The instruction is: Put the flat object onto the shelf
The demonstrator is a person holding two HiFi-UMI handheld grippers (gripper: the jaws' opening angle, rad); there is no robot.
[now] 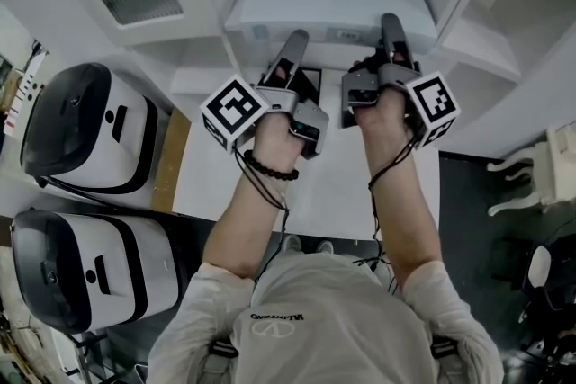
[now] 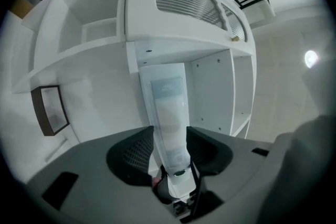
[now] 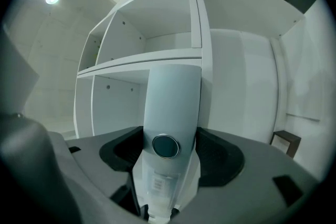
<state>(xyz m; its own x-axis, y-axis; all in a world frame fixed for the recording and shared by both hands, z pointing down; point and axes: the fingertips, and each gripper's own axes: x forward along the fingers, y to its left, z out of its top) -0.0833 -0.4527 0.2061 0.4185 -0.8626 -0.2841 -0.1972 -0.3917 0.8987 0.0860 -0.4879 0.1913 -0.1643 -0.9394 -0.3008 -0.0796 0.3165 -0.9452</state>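
1. The left tool [image 1: 292, 42] and right tool [image 1: 389, 22] each pinch the flat object [image 1: 324, 0], carried in the air near the white shelf [image 3: 142, 60].
2. The placing step seems under way; the next move probably calls for sliding it onto a board.

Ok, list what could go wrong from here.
1. The left gripper and right gripper seem to pinch the flat object only at its near edge, so its far end may sag or slip.
2. The shelf board and upright divider stand right ahead; the object could catch on them.
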